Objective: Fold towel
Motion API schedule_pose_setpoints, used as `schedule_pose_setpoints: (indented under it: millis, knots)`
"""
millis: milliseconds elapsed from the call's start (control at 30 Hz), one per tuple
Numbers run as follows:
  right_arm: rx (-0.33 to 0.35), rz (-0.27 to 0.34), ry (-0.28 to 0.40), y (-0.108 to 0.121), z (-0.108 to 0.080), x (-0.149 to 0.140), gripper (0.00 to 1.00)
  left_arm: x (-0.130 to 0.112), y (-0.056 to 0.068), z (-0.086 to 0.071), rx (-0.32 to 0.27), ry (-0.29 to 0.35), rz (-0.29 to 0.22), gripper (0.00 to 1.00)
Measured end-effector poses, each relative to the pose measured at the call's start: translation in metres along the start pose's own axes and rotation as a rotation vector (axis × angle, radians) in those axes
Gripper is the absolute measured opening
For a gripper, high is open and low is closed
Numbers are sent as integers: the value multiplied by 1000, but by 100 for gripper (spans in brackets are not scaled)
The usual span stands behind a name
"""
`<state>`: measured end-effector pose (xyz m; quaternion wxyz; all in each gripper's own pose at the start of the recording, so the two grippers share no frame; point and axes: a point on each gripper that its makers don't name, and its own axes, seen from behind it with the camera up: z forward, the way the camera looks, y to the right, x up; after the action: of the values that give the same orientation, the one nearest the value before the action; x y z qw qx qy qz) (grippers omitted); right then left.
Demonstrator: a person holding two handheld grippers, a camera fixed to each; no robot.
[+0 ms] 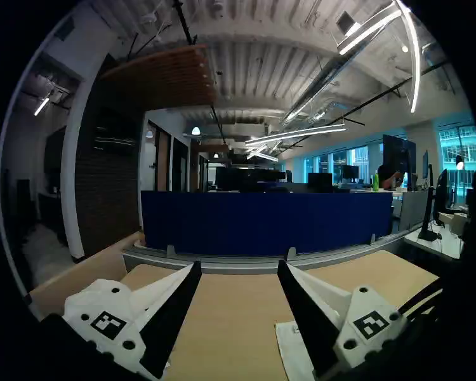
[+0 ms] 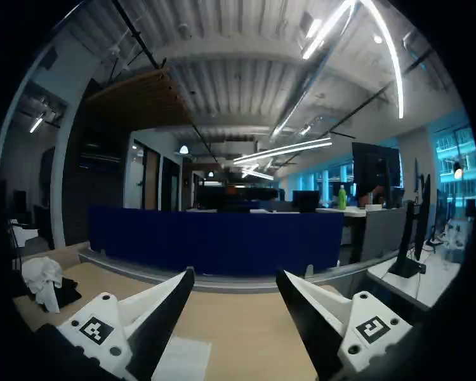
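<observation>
My left gripper hovers open over a light wooden table, with nothing between its fingers. A flat white towel lies on the table beside and partly under its right finger. In the right gripper view, my right gripper is also open and empty above the same tabletop. A flat white towel piece shows at the bottom, partly hidden by the left finger. Both cameras look level across the table, so most of the towel is hidden.
A blue partition with a grey rail runs along the table's far edge. A crumpled white cloth rests on something dark at the table's left end. Desks with monitors stand to the right.
</observation>
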<state>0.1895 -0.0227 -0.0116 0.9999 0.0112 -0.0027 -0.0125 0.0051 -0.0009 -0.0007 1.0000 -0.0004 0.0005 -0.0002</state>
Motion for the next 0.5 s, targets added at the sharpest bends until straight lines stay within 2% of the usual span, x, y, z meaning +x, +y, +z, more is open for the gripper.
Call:
schedule_pose_setpoints:
  millis: [67, 167, 267, 500]
  knots:
    - [3, 2, 6, -2, -1, 5, 100, 10, -2, -1, -1, 2, -1, 88]
    - [12, -4, -10, -4, 0, 4, 100, 12, 2, -2, -20, -9, 5, 89]
    - [37, -17, -38, -11, 0, -2, 100, 9, 16, -2, -76, -42, 24, 89]
    - [189, -87, -148, -41, -8, -17, 100, -9, 56, -6, -265, -140, 106, 88]
